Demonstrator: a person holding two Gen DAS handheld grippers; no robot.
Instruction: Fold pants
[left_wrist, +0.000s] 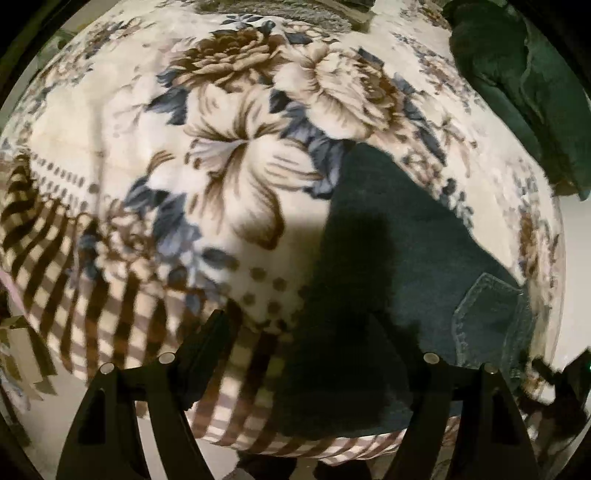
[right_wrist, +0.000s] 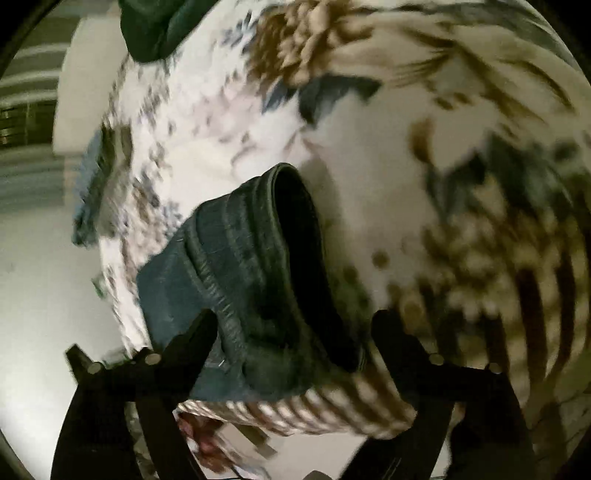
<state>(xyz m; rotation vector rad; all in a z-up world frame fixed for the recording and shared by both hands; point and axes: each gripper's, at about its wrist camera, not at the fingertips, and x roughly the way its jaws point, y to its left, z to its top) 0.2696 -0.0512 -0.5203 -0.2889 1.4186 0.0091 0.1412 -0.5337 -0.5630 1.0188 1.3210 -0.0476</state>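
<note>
Both tools, left (left_wrist: 295, 332) and right (right_wrist: 295, 325), gaped wide, empty, over the jeans (left_wrist: 388, 266) on the blanket (left_wrist: 129, 147); gripping the waistband (right_wrist: 280, 236) seemingly came next.

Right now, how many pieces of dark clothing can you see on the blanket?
2. The denim pants lie at the near edge of the floral blanket, between the open fingers of both grippers. A dark green garment sits bunched at the far right. More may be hidden.
</note>
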